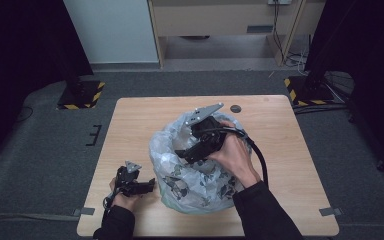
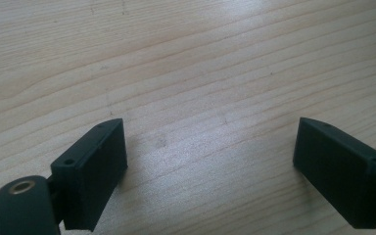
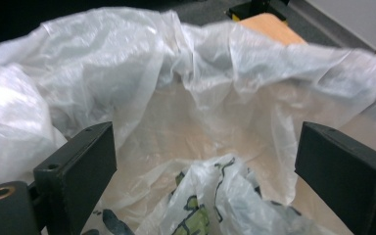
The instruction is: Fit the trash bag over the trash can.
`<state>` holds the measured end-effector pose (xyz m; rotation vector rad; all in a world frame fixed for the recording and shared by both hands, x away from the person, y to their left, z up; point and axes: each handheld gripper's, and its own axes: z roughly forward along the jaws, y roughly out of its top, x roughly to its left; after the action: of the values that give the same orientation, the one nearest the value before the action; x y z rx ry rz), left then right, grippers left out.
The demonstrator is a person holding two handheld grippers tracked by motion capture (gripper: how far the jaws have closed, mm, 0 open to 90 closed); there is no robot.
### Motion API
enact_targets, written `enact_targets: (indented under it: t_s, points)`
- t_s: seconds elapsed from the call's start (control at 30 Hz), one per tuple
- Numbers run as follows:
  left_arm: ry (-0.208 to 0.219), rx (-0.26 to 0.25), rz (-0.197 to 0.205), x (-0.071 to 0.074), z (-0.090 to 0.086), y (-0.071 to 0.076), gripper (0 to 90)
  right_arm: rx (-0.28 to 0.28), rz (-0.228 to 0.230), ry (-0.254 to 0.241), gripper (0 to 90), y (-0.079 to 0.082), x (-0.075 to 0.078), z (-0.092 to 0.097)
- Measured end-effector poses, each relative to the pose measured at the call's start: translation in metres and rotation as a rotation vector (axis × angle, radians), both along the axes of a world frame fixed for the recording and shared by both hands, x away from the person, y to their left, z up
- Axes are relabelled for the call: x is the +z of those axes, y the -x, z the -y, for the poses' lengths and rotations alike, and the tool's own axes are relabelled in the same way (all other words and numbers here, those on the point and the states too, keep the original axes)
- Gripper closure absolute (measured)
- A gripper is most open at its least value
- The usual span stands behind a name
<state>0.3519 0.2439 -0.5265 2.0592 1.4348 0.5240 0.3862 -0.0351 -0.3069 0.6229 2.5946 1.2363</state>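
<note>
- The right gripper [image 1: 187,154] has its fingers [image 3: 76,166] spread wide with nothing between them; they hang just inside the mouth of the clear plastic bag [image 3: 142,73].
- Straight ahead of those fingers the bag's rim stands up as a crumpled wall, with bare wood showing through the thin film beyond it. Below and between them lies a folded part of the bag bearing a dark and green print [image 3: 203,205].
- My judgement: the fingers are held apart here because the film is slack and needs a wide bite. They seem poised either to catch the rim or to reach the printed fold lower down.
- The left gripper [image 1: 147,186] also has its fingers [image 2: 95,166] fully apart and holds nothing. Between and ahead of them there is just plain wood grain of the worktop [image 2: 186,73].
- In the high view the left gripper's tips point at the bag's near lower edge [image 1: 162,192], just beside it; whether they touch the film I cannot tell.
- That low, flat posture at the base suggests the left hand [image 1: 122,197] is waiting to pin or steady the bag while the right hand [image 1: 235,152] works at the opening.
- Farther out, the bag sits near the middle of the worktop, and a small dark round disc [image 1: 236,108] lies well beyond it towards the far edge.
</note>
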Motion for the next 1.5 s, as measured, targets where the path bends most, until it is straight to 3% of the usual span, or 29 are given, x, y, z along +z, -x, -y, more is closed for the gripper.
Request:
enact_targets:
  t_s: [0.3, 0.57, 0.9, 1.5]
  points:
    - [0.0, 0.0, 0.0, 0.0, 0.0, 0.0, 12.2, -0.009, 0.034, -0.037, 7.8, 0.003, 0.014, 0.005]
    - [0.0, 0.001, -0.001, 0.0, 0.0, 0.0, 12.2, -0.027, 0.081, -0.1, 7.5, 0.006, 0.025, 0.012]
    - [0.001, 0.001, -0.001, 0.0, 0.0, 0.0, 12.2, -0.096, 0.143, -0.211, 7.5, 0.007, 0.036, 0.024]
    - [0.001, 0.001, 0.0, 0.0, 0.0, 0.0, 12.2, -0.167, 0.213, -0.299, 7.3, 0.01, 0.046, 0.039]
